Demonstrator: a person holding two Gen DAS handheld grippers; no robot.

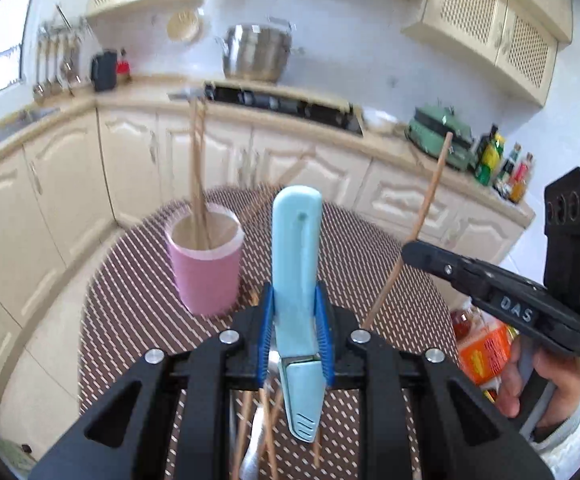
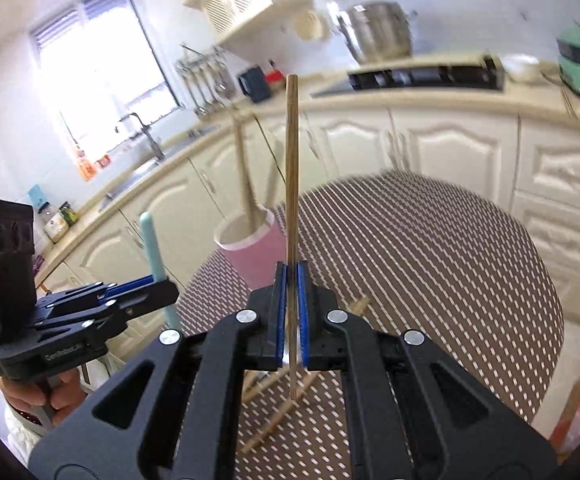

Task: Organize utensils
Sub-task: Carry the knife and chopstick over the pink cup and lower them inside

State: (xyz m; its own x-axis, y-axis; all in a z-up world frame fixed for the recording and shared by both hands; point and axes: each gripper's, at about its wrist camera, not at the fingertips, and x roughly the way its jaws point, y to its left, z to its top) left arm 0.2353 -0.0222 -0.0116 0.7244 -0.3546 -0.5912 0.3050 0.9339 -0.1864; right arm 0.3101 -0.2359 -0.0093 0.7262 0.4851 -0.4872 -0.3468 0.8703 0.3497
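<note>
Utensils: pink cylindrical cup (image 1: pixel 206 264) holds some wooden chopsticks; loose chopsticks (image 2: pixel 278 400) remain on counter (image 2: pixel 430 248); left fingers (image 1: pixel 296 320) grasp pale-blue plastic handle (image 1: pixel 296 240), right fingers (image 2: pixel 291 312) clench one wooden chopstick (image 2: pixel 291 168).

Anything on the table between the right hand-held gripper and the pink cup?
In the right wrist view, only bare patterned tablecloth lies between the right hand-held gripper, shut on a chopstick, and the pink cup.

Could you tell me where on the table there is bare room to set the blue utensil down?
The patterned table is bare to the right of the pink cup, out to its far right edge. It is crowded close below the tongs, where loose chopsticks lie. The cup already holds chopsticks, and an orange packet sits at the right edge.
</note>
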